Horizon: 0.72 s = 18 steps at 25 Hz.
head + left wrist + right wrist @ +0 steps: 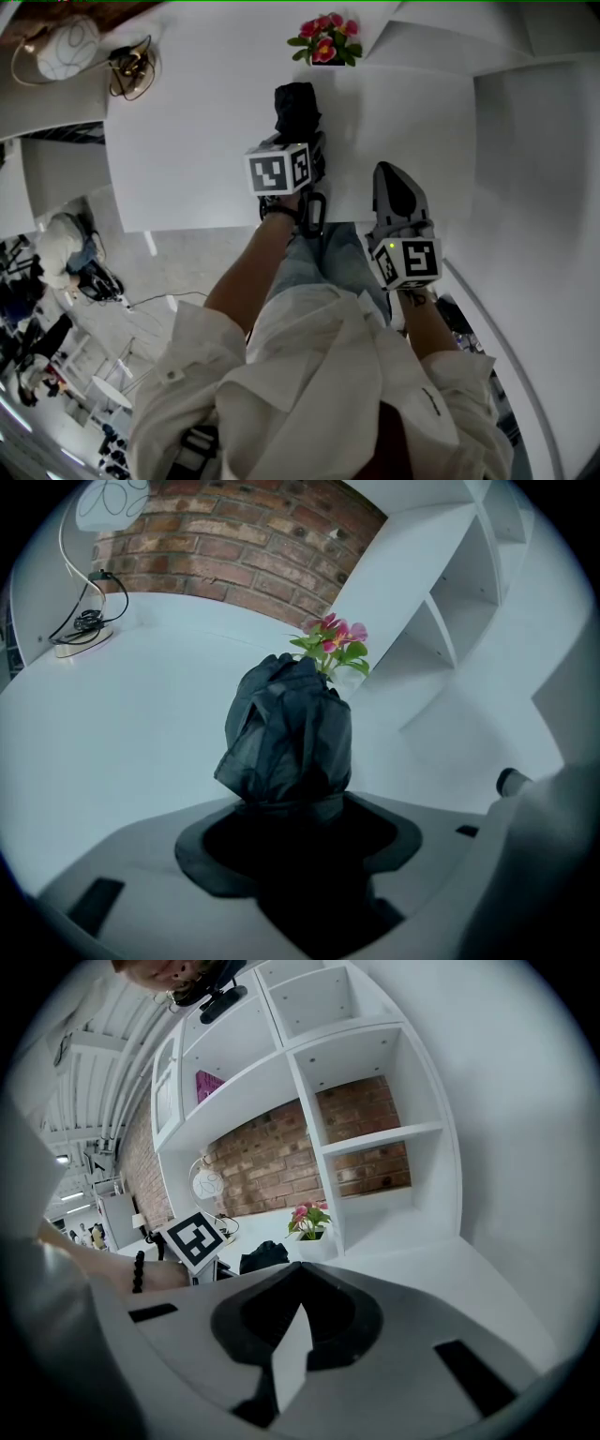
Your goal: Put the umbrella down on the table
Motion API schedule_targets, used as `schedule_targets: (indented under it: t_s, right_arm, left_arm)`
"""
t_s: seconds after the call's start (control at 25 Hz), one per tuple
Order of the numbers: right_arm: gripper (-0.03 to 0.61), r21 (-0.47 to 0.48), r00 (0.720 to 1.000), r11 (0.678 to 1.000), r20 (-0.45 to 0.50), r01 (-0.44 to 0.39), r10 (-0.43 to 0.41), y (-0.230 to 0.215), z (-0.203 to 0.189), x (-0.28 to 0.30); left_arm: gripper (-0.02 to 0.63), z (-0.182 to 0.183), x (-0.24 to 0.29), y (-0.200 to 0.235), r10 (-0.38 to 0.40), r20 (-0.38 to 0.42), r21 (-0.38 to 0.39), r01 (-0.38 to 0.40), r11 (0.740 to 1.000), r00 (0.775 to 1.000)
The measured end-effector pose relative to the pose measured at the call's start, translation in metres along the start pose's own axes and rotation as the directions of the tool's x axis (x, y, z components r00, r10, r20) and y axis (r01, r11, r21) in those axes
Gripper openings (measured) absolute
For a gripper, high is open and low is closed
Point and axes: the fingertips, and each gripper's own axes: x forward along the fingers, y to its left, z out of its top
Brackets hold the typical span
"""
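White laminate, the table (pixel 178 150) fills most of the head view and offers a broad bare stretch for the set-down. To its right, white shelving (pixel 361 1082) stands against a brick wall. The umbrella (pixel 296 107), folded into a black bundle, lies out over the middle of the tabletop, just short of the potted flowers (pixel 326 43). I cannot tell whether its far end touches the surface. The left gripper (pixel 305 148) tilts steeply down, its jaws set wide and clasping the umbrella's near end, with dark fabric filling the gap. That hold, I judge, suits lowering it flat. The right gripper (pixel 394 178) hangs at the table's near edge, jaws pressed together on nothing, clear of the work. A coiled cable (pixel 131 70) sits well apart.
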Motion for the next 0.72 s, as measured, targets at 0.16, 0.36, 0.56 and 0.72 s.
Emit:
schedule_targets:
  t_s: [0.16,0.36,0.56,0.72]
  right_arm:
    - [0.018,0.003,1.000,1.000,0.009,0.001,-0.001,-0.001,0.005,-0.004]
    - [0.018,0.002,1.000,1.000,0.018,0.000,0.000,-0.001,0.008,-0.008]
    - [0.018,-0.005,0.999,1.000,0.036,-0.001,0.002,0.001,0.016,-0.013]
    - [0.018,-0.010,0.998,1.000,0.057,0.002,-0.001,0.001,0.024,-0.017]
  left_arm:
    - [0.295,0.000,0.001,0.001,0.025,-0.003,0.007,-0.025,1.000,1.000]
    - [0.309,0.000,0.004,0.004,0.054,-0.015,0.012,-0.054,0.998,0.998]
    - [0.334,0.002,0.001,0.006,0.072,-0.012,0.022,-0.072,0.997,0.997]
    - [0.339,0.006,-0.007,0.004,0.064,0.011,0.029,-0.064,0.998,0.998]
